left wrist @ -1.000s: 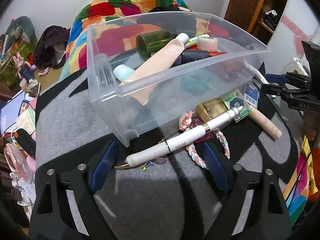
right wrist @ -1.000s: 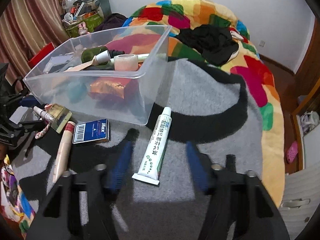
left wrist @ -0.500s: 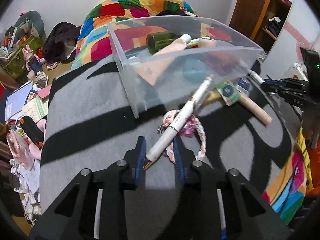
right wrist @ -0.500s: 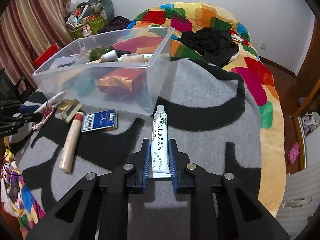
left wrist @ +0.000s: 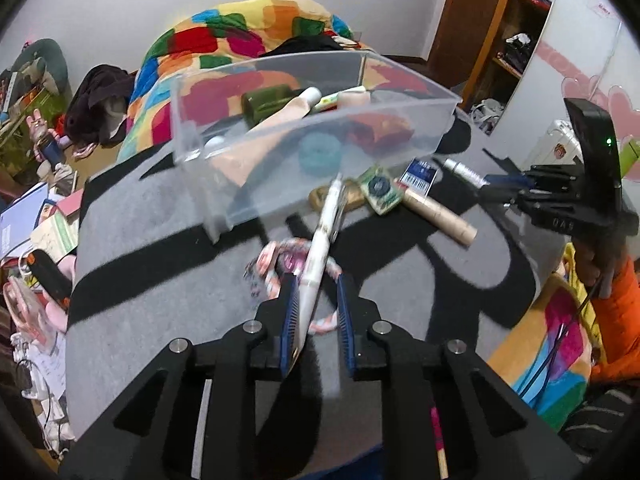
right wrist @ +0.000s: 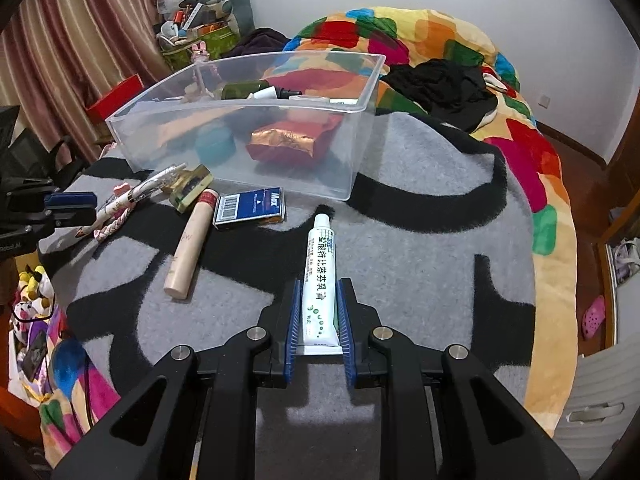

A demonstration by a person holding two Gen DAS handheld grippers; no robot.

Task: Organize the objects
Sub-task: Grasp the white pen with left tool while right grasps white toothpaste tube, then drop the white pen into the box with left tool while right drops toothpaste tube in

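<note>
- Only my right view shows the ointment tube (right wrist: 319, 280), squeezed in my right claw (right wrist: 318, 312).
- My left claw (left wrist: 316, 312) is closing on the white pen (left wrist: 320, 248), angled toward the clear bin (left wrist: 308, 120).

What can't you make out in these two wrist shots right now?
- Left wrist view: the white pen between the left gripper pads is motion-blurred; its lettering is unreadable.
- Same view: the braided cord is blurred and partly behind the pen.
- Right wrist view: the ointment tube's crimped end sits between the right gripper pads.

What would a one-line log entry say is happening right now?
left gripper: closing on white pen | right gripper: shut on ointment tube | clear bin: partly filled
</note>
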